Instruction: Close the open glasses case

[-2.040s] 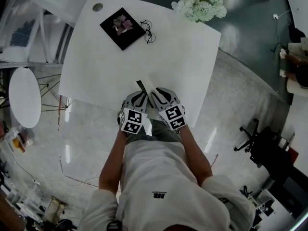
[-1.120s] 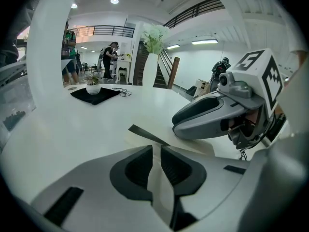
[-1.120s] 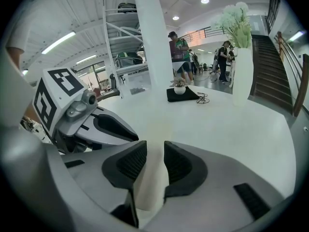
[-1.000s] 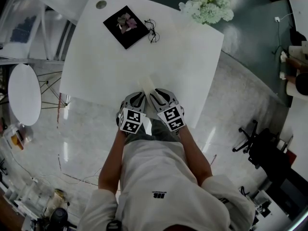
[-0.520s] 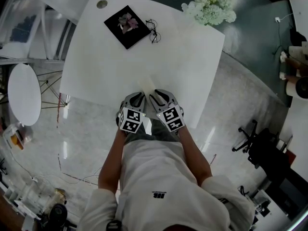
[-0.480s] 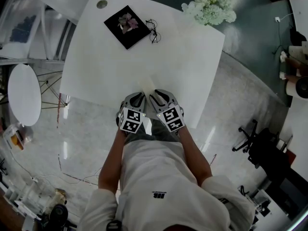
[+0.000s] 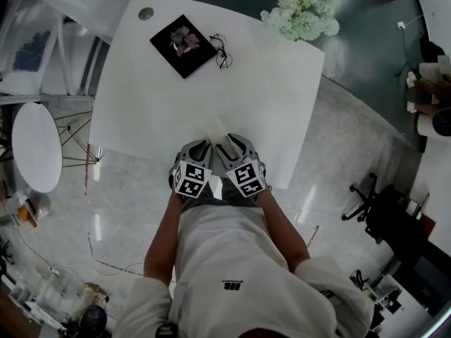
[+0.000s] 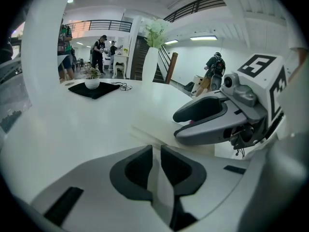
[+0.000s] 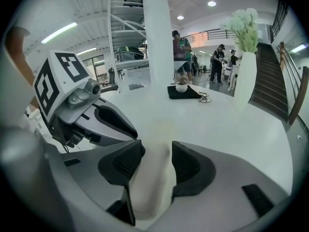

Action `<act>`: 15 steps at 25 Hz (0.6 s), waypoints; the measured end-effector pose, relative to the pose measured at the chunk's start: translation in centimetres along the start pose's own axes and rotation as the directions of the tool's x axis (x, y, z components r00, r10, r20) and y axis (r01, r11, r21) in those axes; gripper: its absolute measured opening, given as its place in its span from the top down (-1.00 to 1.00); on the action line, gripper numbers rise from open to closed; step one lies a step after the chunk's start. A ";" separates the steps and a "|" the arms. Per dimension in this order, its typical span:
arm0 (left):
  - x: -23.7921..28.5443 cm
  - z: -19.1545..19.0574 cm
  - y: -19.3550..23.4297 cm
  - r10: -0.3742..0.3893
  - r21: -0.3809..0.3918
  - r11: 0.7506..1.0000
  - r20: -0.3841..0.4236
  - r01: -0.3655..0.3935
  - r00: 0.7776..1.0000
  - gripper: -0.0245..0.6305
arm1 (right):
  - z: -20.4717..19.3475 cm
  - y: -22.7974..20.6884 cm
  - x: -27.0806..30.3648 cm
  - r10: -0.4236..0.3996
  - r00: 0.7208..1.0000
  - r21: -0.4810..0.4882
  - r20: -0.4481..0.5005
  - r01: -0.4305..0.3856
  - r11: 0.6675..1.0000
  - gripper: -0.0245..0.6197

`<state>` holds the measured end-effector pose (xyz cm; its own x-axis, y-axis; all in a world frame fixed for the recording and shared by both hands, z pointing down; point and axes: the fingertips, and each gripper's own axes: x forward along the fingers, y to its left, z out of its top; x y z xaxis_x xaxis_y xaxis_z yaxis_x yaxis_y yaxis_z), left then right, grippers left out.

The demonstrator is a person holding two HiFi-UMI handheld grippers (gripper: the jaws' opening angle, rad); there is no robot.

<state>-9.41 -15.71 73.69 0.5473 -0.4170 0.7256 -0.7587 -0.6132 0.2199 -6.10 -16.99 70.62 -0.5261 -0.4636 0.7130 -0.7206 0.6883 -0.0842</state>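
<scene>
Glasses case [image 9: 152, 178] sits closed-looking at the table's [image 7: 268, 83] near edge, right gripper [image 9: 157, 149] jaws just been opening with it loose between them, left gripper [image 8: 156, 151] jaws seemingly pinching its thin edge, so an unlatched lid could spring open or the case slide off.

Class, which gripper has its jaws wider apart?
The right gripper: its jaws have just been opening, with the cream glasses case between them; the left gripper's are nearly together.

Two hand-held grippers [image 7: 204, 144] [image 7: 225, 141], one glasses case [image 9: 152, 180], one bouquet [image 7: 299, 13], one table [image 7: 268, 83]
</scene>
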 end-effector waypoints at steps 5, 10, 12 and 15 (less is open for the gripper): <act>-1.0 0.9 1.0 -0.012 0.014 1.000 0.024 0.011 1.000 0.72 | 0.3 -0.5 -0.5 -0.025 1.000 0.055 0.006 0.025 0.998 0.33; -2.1 3.0 1.9 -0.044 0.044 0.998 0.079 0.040 0.996 0.72 | 1.5 -1.7 -1.8 -0.116 0.992 0.132 0.042 0.110 0.985 0.37; -2.6 4.4 2.1 -0.062 0.065 0.996 0.110 0.055 0.992 0.72 | 1.9 -2.6 -2.5 -0.159 0.985 0.155 0.063 0.148 0.977 0.37; -3.2 6.4 2.4 -0.087 0.105 0.992 0.153 0.072 0.984 0.71 | 3.3 -3.5 -4.2 -0.220 0.971 0.179 0.093 0.201 0.963 0.37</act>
<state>-10.73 -20.07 67.71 0.6592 -0.4598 0.5951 -0.6762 -0.7086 0.2016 -2.90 -19.32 65.62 -0.3947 -0.6532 0.6462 -0.8804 0.4701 -0.0627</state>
